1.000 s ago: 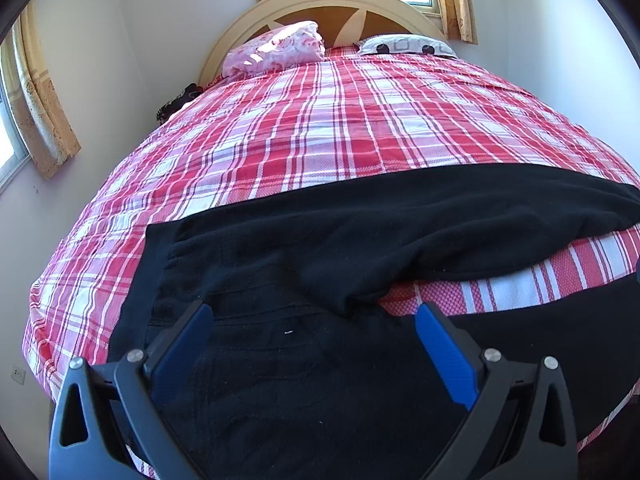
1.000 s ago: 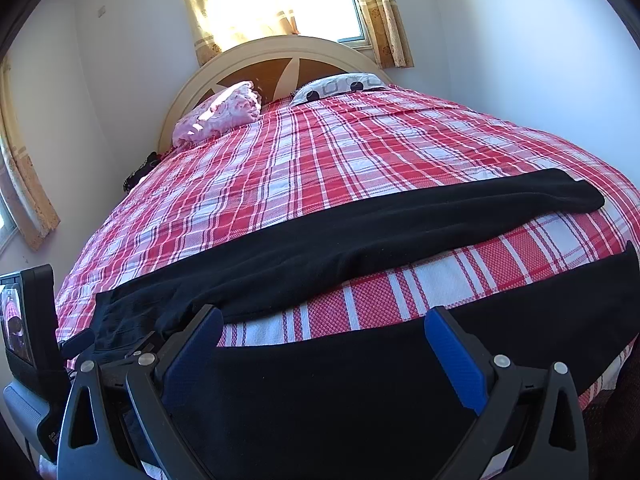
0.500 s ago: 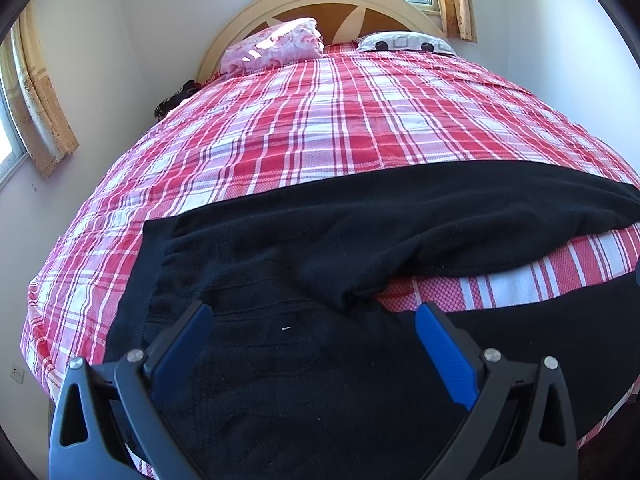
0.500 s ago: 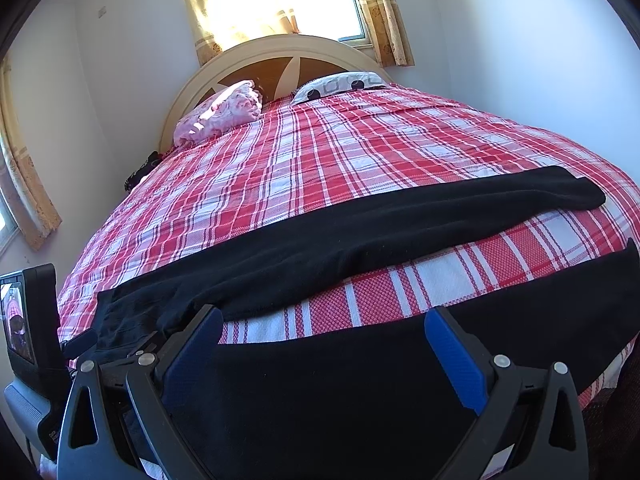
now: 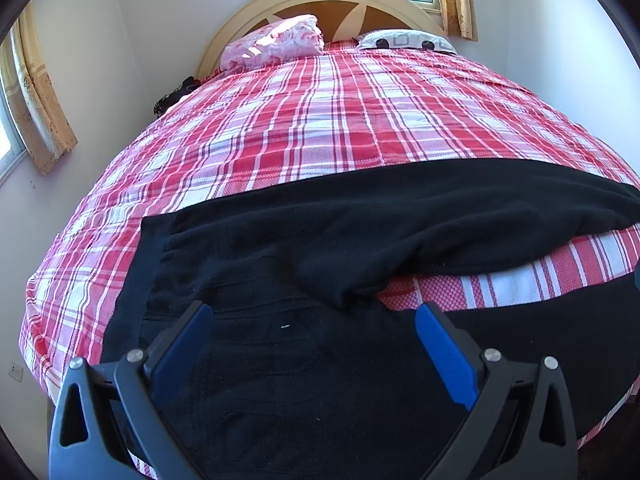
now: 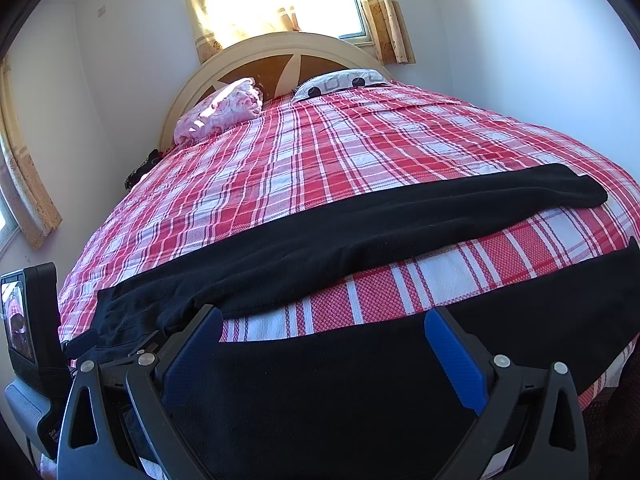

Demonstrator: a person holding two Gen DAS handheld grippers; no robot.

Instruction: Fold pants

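Black pants (image 5: pixel 360 232) lie flat across the near end of a bed with a red and white plaid cover (image 5: pixel 320 120). The waistband is at the left and the two legs spread apart toward the right. My left gripper (image 5: pixel 314 320) is open and empty above the seat of the pants. My right gripper (image 6: pixel 322 324) is open and empty above the near leg (image 6: pixel 360 380). The far leg (image 6: pixel 400 220) stretches to its cuff at the right. The left gripper's body (image 6: pixel 36 344) shows at the left edge of the right wrist view.
A pink pillow (image 5: pixel 276 40) and a patterned white pillow (image 5: pixel 404 40) lie by the curved headboard (image 6: pixel 280 56). Walls stand close on both sides. Curtained windows are behind the headboard and at the left. A dark object (image 5: pixel 176 94) sits beside the bed at the left.
Both grippers have dropped slightly and stay open. The pants have not moved.
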